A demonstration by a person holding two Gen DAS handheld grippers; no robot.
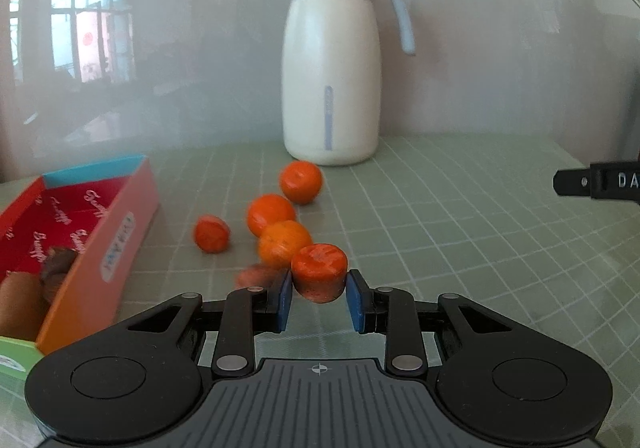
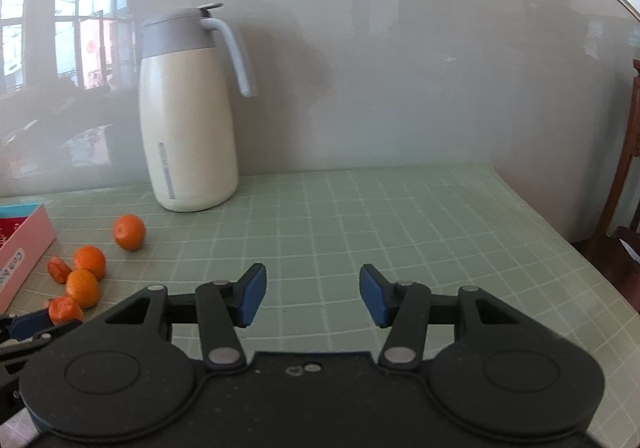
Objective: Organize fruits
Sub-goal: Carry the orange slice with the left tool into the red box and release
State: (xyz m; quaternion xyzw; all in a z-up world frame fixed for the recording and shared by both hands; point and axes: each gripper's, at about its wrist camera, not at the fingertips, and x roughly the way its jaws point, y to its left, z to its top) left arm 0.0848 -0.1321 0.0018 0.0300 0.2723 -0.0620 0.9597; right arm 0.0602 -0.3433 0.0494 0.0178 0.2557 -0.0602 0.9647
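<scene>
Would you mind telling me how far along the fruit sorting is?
Done: brown fruits already lie in the box. In hand: the left claw is shut on one orange piece. Left: several oranges remain on the mat; the right claw is open, empty.

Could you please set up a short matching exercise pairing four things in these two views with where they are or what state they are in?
Things:
1. left gripper
2. right gripper
3. jug
4. box

States or places:
A. standing upright at the back by the wall
B. jaws apart with nothing between them
C. lying open at the left, with brown fruit inside
D. jaws closed on an orange fruit piece

Pairs: 1-D, 2-B, 3-A, 4-C
</scene>
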